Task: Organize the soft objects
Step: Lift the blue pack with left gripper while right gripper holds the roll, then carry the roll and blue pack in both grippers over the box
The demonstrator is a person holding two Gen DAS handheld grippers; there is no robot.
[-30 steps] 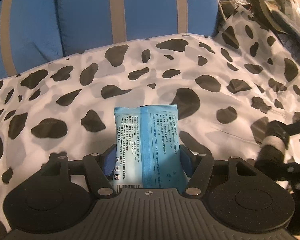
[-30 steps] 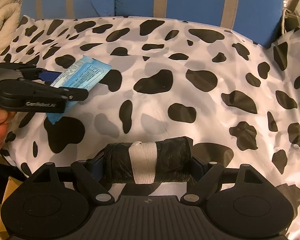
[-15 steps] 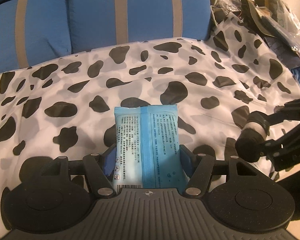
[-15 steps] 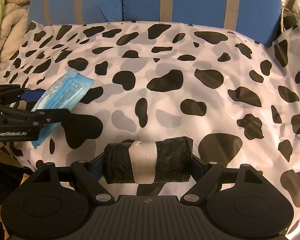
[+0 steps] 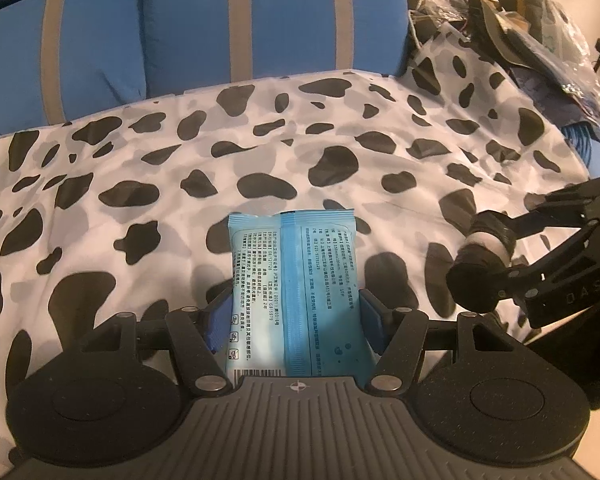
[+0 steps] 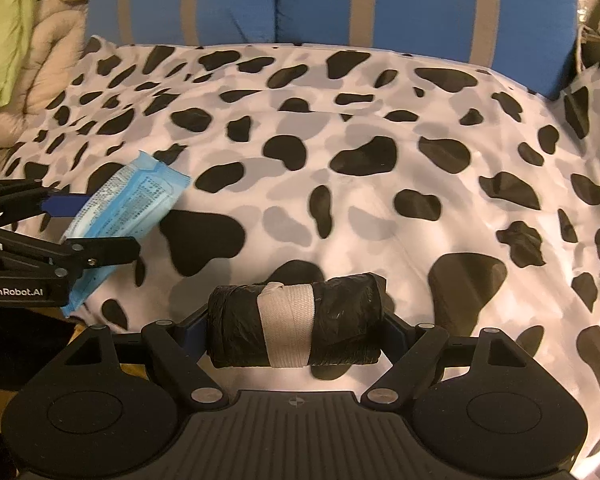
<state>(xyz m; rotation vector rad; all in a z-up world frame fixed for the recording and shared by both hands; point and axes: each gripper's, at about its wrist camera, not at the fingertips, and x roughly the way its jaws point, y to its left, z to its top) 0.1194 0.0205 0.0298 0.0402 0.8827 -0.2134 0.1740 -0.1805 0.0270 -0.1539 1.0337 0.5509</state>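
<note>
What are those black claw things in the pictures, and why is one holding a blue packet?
They are two grabbing tools, each held by a person. Each carries a camera looking along its fingers, so one picture comes from each tool. The left gripper pinches a blue packet with printed writing. The right gripper squeezes a black roll with a white band around it. Each tool also shows at the edge of the other's picture. Below them lies a cow-spotted cloth, with blue striped cushions behind it.
</note>
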